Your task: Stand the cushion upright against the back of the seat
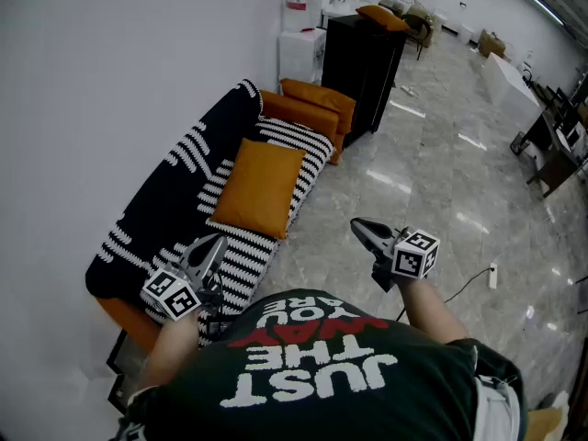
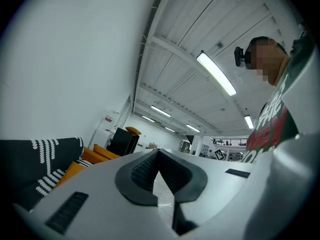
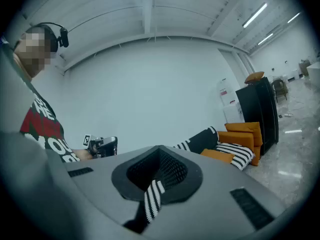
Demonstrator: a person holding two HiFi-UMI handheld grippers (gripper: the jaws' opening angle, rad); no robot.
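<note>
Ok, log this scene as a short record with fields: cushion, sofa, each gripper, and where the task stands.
cushion: orange, lying flat on the sofa, not upright
sofa: orange, draped in a black-and-white throw
left gripper: shut, empty, held by the sofa's near end
right gripper: shut, empty, over the floor, apart from the sofa
beyond sofa: black cabinet
task: not begun; neither gripper touches the cushion
</note>
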